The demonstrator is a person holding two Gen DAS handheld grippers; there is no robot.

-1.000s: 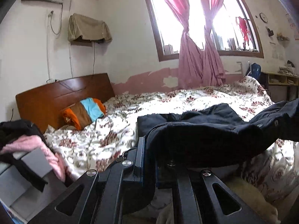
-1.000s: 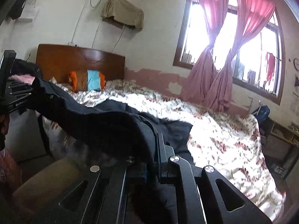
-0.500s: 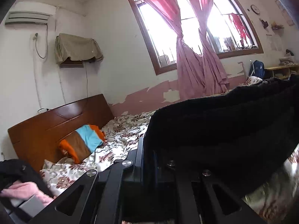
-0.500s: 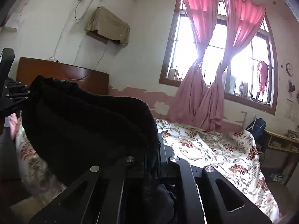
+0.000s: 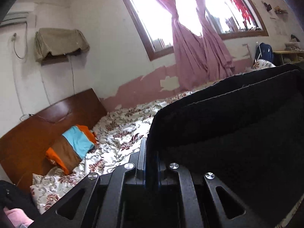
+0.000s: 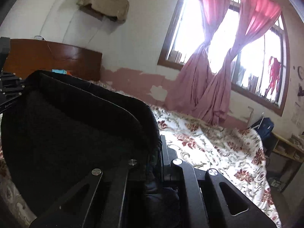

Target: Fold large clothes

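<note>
A large black garment [image 5: 237, 129] hangs stretched in the air between my two grippers, above a bed with a floral cover [image 5: 121, 131]. My left gripper [image 5: 151, 146] is shut on one end of its top edge; the cloth runs off to the right. My right gripper [image 6: 158, 142] is shut on the other end; the garment [image 6: 76, 125] spreads to the left and hides much of the bed. The left gripper [image 6: 9, 87] shows at the far left edge of the right wrist view.
A wooden headboard [image 5: 47, 121] stands at the left with an orange, brown and blue pillow [image 5: 72, 150] against it. Pink curtains [image 6: 212, 87] hang at the window behind the bed [image 6: 218, 150]. Dark and pink clothes [image 5: 13, 207] lie at the lower left. A desk [image 6: 286, 148] stands at the right.
Both grippers have lifted the black garment off the bed. It lay partly on the cover one second ago and now hangs taut between them, and both views have tilted upward.
</note>
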